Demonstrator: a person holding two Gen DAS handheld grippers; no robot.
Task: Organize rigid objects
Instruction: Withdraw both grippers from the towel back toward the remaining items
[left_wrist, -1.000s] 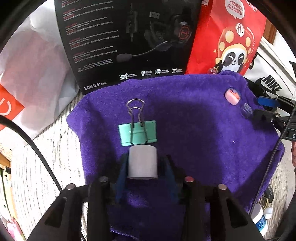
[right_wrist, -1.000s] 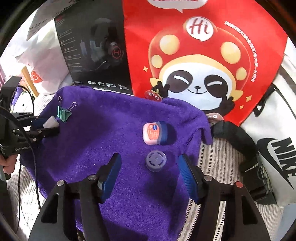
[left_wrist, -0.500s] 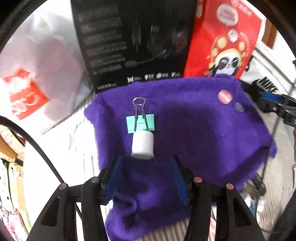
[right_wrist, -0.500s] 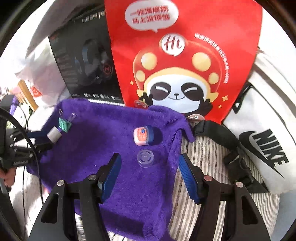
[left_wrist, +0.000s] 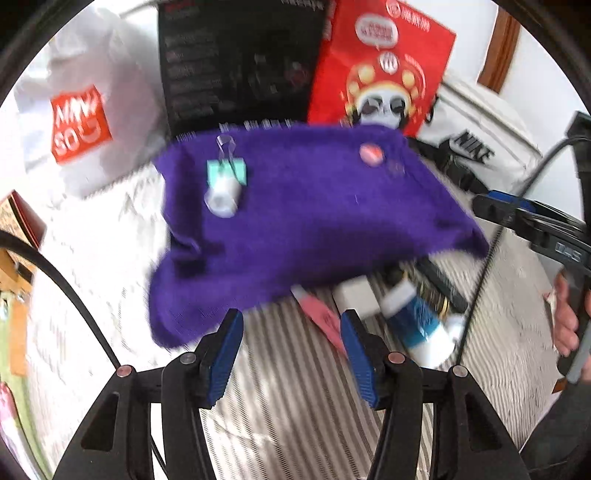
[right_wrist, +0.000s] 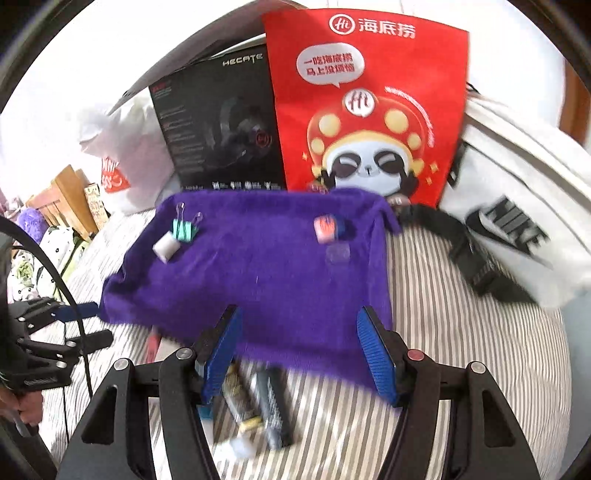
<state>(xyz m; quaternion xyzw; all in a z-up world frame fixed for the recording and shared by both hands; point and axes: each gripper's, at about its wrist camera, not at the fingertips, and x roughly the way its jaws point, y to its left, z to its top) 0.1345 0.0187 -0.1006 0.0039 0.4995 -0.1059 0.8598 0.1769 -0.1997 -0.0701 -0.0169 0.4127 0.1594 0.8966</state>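
A purple towel lies on the striped bed. On its far left lie a white cylinder and a green binder clip, touching. On its far right lie a small pink and blue jar and a clear lid. My left gripper is open and empty, over the bed just in front of the towel's near edge. My right gripper is open and empty over the towel's near edge.
A black headset box, a red panda bag, a white Miniso bag and a white Nike bag stand behind the towel. Loose items lie on the striped bed in front: a blue and white tube, a pink strip, dark sticks.
My left gripper opened, let go of the white cylinder beside the clip, and pulled back off the towel. My right gripper also pulled back from the jar and lid.
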